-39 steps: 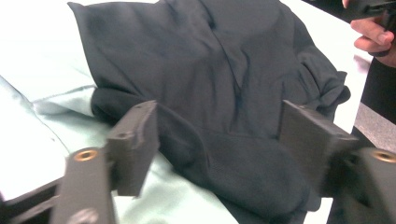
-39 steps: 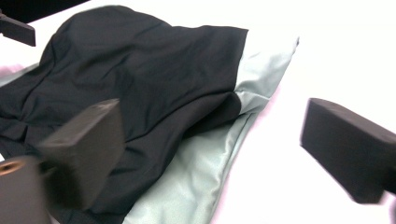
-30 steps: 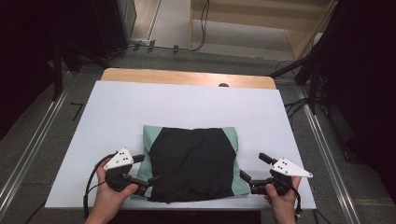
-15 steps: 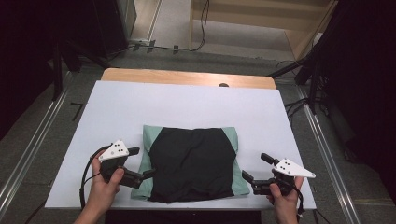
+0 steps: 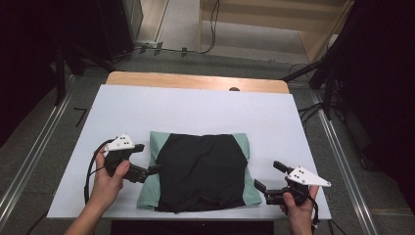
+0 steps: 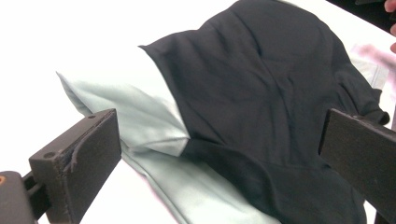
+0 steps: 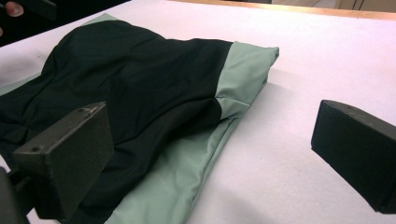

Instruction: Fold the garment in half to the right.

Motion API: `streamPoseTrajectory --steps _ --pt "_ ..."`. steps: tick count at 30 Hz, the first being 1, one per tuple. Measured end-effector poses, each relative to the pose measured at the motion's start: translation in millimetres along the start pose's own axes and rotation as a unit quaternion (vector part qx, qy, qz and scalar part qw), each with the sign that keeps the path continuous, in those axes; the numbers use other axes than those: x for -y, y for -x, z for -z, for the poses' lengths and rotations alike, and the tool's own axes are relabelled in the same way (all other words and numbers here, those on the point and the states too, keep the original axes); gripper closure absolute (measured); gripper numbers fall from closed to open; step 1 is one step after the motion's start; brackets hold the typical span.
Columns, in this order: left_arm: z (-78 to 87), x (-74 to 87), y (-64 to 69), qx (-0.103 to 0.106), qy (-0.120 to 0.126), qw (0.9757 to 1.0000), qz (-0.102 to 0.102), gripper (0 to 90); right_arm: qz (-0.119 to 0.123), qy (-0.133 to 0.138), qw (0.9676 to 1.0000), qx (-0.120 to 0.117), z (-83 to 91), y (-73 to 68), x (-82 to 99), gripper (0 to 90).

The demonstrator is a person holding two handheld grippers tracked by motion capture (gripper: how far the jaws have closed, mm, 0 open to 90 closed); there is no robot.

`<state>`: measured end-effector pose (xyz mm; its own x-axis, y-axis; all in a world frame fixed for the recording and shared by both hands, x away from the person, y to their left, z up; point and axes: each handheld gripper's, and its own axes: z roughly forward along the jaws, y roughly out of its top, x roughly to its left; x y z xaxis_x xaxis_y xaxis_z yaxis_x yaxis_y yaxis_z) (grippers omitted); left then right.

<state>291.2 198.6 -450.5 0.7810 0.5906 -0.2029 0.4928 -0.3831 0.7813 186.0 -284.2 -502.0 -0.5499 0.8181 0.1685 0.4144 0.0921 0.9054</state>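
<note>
Left tongs [image 5: 155,170] and right tongs [image 5: 266,184], both spread wide, flank a folded black-and-green fabric garment [image 5: 200,169] on the white surface [image 5: 195,110].

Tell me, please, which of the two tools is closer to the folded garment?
The left tool: its open jaws reach the garment's green left edge, while the right tool, also open, sits on the white table clear of the lower right corner.

A fixed camera above my side looks forward and down over the whole white table [image 5: 195,107]. Two close, low cameras ride on my tools, facing inward from opposite sides. All three share the folded black and green garment [image 5: 200,169] [image 6: 243,107] [image 7: 135,88].
</note>
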Motion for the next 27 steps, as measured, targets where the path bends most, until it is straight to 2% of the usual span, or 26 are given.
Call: streamPoseTrajectory --steps 12,17,20,23,27 --pt "-10.3 -20.3 -28.5 -0.007 -0.009 0.9998 0.014 0.0 0.000 -0.004 1.0000 -0.002 -2.8 0.5 0.8 0.0" --pt "-18.4 -26.9 -42.7 -0.006 -0.015 0.9993 0.034 0.0 -0.002 -0.005 1.0000 -0.002 -3.1 0.4 1.1 0.0" --pt "-23.1 -32.4 -51.3 0.004 -0.019 0.9985 0.051 0.0 -0.002 -0.006 1.0000 -0.001 -3.2 0.5 1.3 0.0" --pt "-27.9 -36.5 -58.0 0.004 -0.025 0.9981 0.056 0.0 -0.002 -0.007 1.0000 -0.001 -3.6 0.8 1.4 0.0" --pt "-36.7 -39.5 -67.2 0.015 -0.032 0.9969 0.070 0.0 -0.002 -0.008 1.0000 -0.001 -4.1 1.0 1.6 0.0"
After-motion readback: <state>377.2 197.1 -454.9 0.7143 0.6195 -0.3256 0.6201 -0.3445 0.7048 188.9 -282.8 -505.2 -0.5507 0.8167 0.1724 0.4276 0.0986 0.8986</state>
